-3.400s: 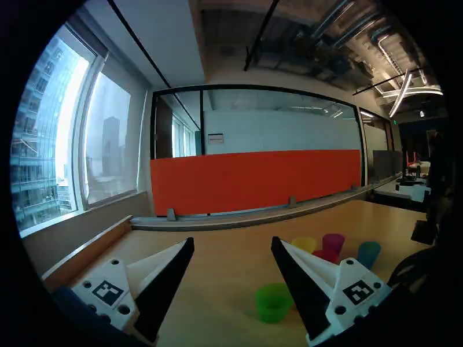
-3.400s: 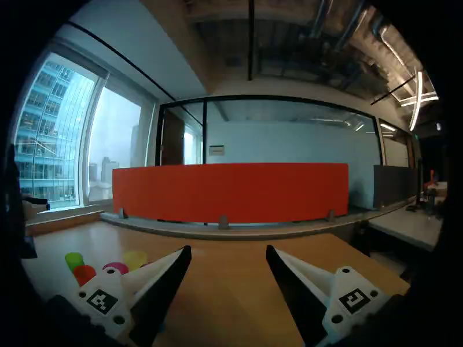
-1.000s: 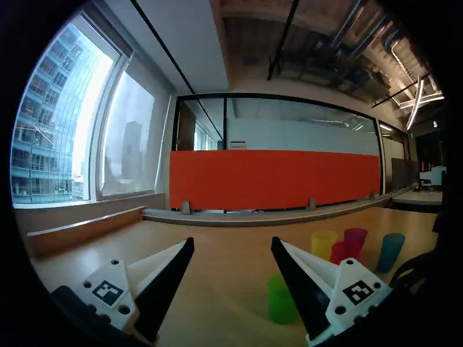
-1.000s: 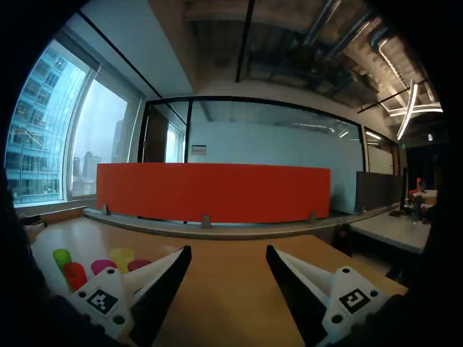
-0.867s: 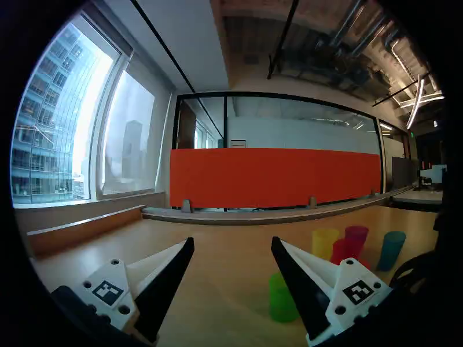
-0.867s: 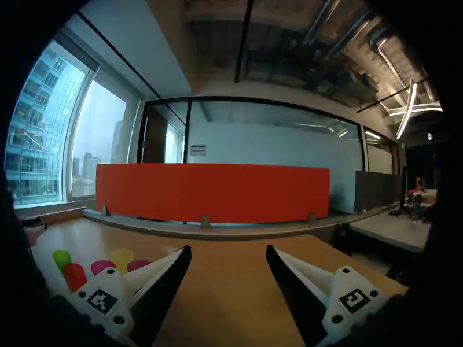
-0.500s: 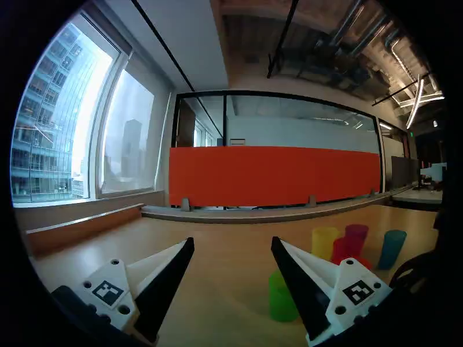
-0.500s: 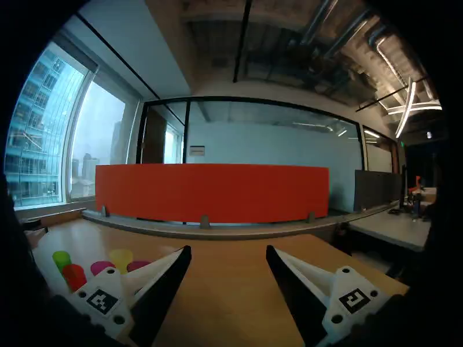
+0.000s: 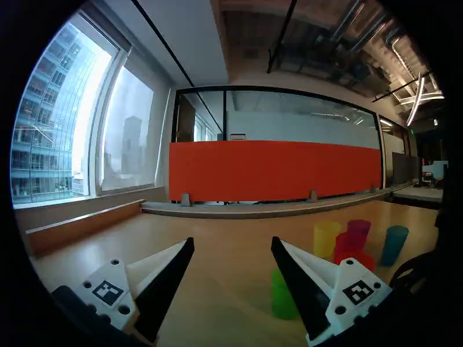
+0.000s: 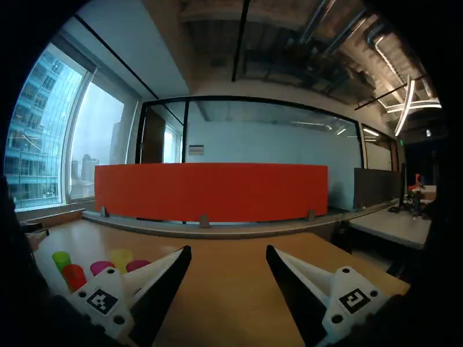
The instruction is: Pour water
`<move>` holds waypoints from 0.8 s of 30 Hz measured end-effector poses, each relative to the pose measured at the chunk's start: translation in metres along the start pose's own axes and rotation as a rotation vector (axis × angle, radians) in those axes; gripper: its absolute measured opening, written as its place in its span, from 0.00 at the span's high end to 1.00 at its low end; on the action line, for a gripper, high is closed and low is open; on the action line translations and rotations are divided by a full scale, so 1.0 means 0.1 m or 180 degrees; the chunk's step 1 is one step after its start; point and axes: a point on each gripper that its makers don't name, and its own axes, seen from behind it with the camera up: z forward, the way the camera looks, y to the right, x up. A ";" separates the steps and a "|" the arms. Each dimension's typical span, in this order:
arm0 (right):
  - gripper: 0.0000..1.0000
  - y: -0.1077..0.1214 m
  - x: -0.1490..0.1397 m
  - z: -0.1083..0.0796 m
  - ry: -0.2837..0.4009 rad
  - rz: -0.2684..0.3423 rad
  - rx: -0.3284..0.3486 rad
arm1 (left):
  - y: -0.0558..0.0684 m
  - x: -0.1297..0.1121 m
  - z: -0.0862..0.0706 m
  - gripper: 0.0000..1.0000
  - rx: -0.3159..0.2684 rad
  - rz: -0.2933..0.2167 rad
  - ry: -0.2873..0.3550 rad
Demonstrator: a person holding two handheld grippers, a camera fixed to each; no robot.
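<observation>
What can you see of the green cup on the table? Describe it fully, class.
The green cup looks like translucent green plastic. It stands upright, mouth up, on the wooden table, apart from the other cups. In the left gripper view its right side is hidden behind a finger of the open left tongs. Nothing grips it; contents cannot be told.

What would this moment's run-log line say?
left gripper: jaws open, empty | right gripper: jaws open, empty | green cup: upright on table, partly behind a left gripper finger | pour: not begun
</observation>
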 end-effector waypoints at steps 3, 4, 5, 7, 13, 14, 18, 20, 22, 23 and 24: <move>0.00 0.00 0.00 0.00 -0.0002 -0.0001 0.0000 | 0.00 -0.02 0.01 0.01 -0.0003 0.0003 -0.0022; 0.00 0.00 0.00 -0.01 0.0000 0.0000 0.0000 | 0.00 -0.02 0.01 0.01 -0.0004 0.0003 -0.0031; 0.00 0.01 0.00 -0.01 0.0001 0.0001 0.0000 | 0.00 -0.03 0.01 0.01 -0.0004 0.0003 -0.0040; 0.00 0.01 0.00 -0.01 0.0001 0.0002 0.0000 | -0.01 -0.04 0.01 0.01 -0.0005 0.0004 -0.0056; 0.00 0.02 0.00 -0.01 -0.0001 0.0004 -0.0006 | 0.00 -0.06 0.04 0.01 -0.0015 0.0005 -0.0076; 0.00 0.02 -0.01 -0.01 -0.0003 0.0002 -0.0006 | -0.01 -0.06 0.04 0.01 -0.0016 0.0005 -0.0076; 0.00 0.02 -0.02 -0.01 -0.0005 0.0000 -0.0006 | -0.01 -0.06 0.05 0.01 -0.0009 0.0005 -0.0076; 0.00 0.02 -0.02 -0.01 -0.0008 0.0002 -0.0002 | -0.01 -0.07 0.05 0.01 -0.0009 0.0005 -0.0077; 0.00 0.03 -0.03 0.00 -0.0009 0.0004 -0.0004 | -0.01 -0.07 0.06 0.01 -0.0011 0.0006 -0.0078; 0.00 0.03 -0.03 0.00 -0.0009 0.0006 -0.0005 | -0.01 -0.07 0.06 0.01 -0.0012 0.0007 -0.0079; 0.00 0.03 -0.03 0.00 -0.0009 0.0006 -0.0005 | -0.01 -0.07 0.06 0.01 -0.0012 0.0007 -0.0081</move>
